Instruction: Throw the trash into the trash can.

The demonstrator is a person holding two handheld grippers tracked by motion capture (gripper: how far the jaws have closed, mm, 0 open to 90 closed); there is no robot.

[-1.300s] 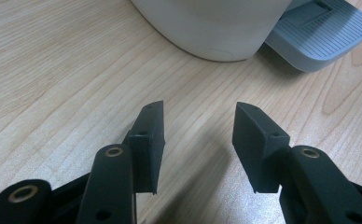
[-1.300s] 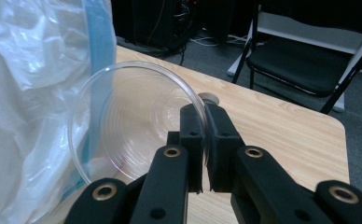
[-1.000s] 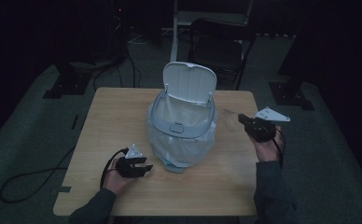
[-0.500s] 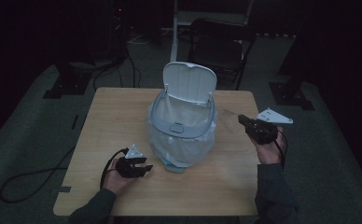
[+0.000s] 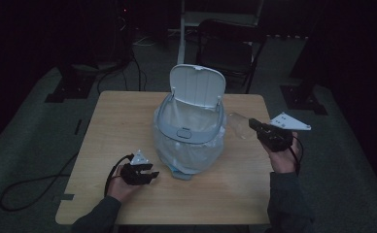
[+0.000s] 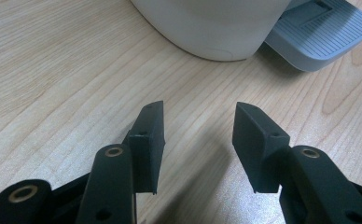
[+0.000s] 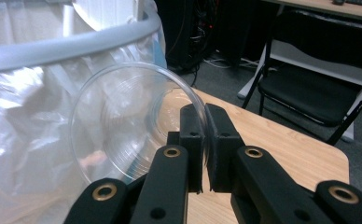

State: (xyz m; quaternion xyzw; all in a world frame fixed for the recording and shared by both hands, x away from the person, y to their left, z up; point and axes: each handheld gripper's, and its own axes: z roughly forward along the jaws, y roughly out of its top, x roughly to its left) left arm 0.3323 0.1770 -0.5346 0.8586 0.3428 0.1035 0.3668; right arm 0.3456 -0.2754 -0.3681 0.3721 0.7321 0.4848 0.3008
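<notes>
A white pedal bin lined with a clear plastic bag stands mid-table, its lid tipped up. My right gripper is to its right, above the table, shut on the rim of a clear plastic cup. In the right gripper view the cup lies on its side with its mouth toward the camera, and the right gripper pinches its wall just beside the bin's grey rim. My left gripper rests low at the bin's front left. The left gripper is open and holds nothing, facing the bin's base and grey pedal.
The wooden table has bare room left of the bin and along its front edge. A black folding chair stands behind the table, and the chair is close to its far corner. A cable trails off the left edge to the floor.
My right gripper has risen slightly with the cup held in it. The left gripper and the bin have stayed put.
</notes>
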